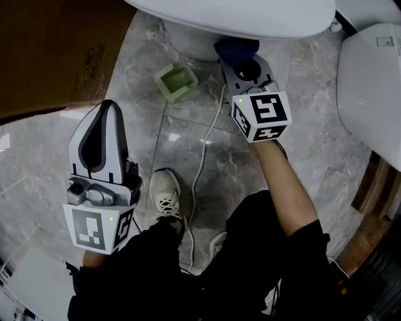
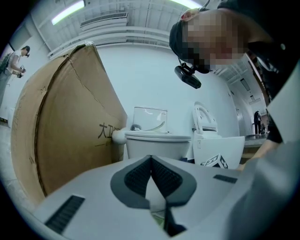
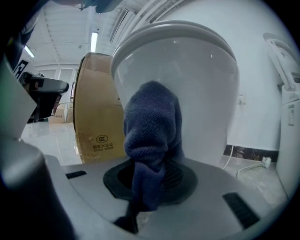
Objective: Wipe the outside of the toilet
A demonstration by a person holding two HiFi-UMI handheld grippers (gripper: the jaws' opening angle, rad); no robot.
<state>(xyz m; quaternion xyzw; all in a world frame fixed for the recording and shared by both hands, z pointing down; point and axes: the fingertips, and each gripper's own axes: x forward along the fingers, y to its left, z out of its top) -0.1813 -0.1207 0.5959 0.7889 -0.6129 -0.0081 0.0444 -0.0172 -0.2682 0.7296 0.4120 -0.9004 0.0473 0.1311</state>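
Note:
The white toilet [image 1: 250,19] stands at the top of the head view, its bowl [image 3: 187,93] filling the right gripper view. My right gripper [image 1: 237,55] is shut on a dark blue cloth [image 1: 235,47], which bunches up [image 3: 152,136] right against the bowl's front underside. My left gripper [image 1: 106,122] hangs low at the left, away from the toilet, its jaws closed together with nothing between them [image 2: 151,180]. The toilet [image 2: 157,143] shows farther off in the left gripper view.
A large cardboard box [image 1: 56,50] stands at the upper left. A green square container [image 1: 176,81] sits on the grey tile floor by the toilet base. A white cable [image 1: 203,150] runs across the floor past my shoe [image 1: 164,194]. Another white fixture [image 1: 369,81] is at the right.

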